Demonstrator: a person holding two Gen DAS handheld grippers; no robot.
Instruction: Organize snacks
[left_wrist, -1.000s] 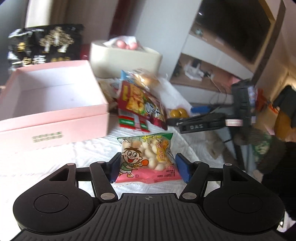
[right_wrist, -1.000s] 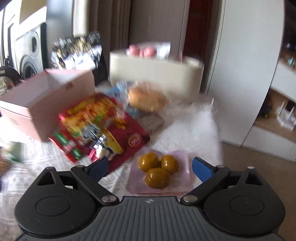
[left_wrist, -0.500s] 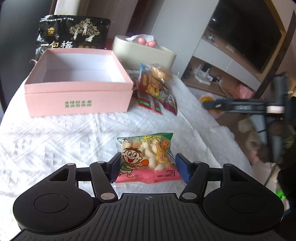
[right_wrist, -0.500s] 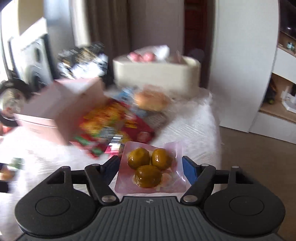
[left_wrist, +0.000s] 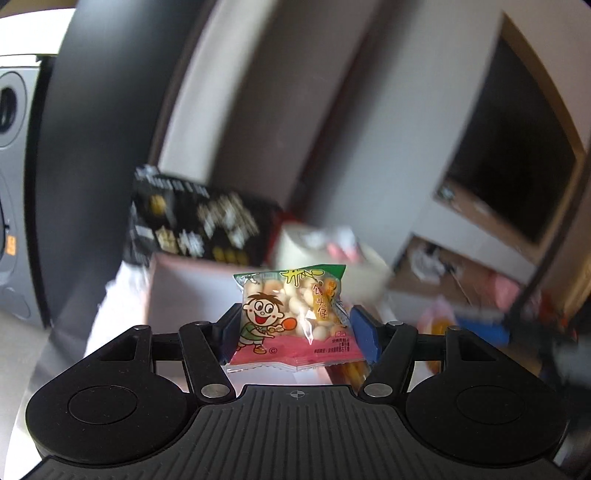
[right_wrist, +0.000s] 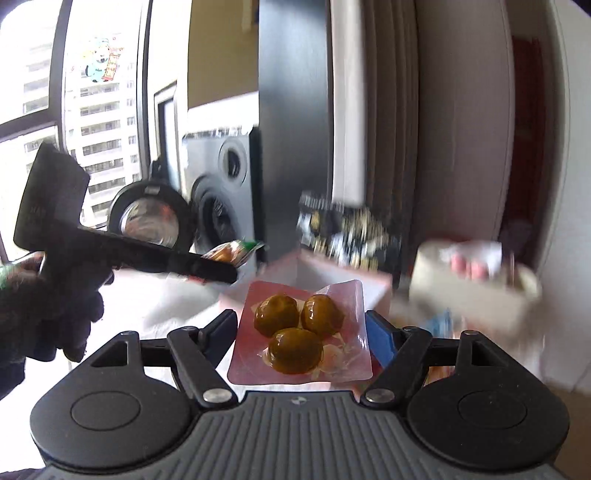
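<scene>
My left gripper is shut on a small biscuit packet printed with a cartoon boy and holds it in the air. From the right wrist view that left gripper and its packet show at the left, gripped by a dark-sleeved hand. My right gripper is shut on a pink packet with three brown-yellow round sweets. Both packets hang just in front of the open pink box, which is blurred in the left wrist view.
A black snack bag stands behind the box, and a cream tub with pink items sits to its right. White cloth covers the table. A washing machine is at the back left and a dark TV at the right.
The right gripper closed on the pink sweet packet and lifted it off the table. Both grippers rose and swung left toward the pink box, each carrying its packet.
</scene>
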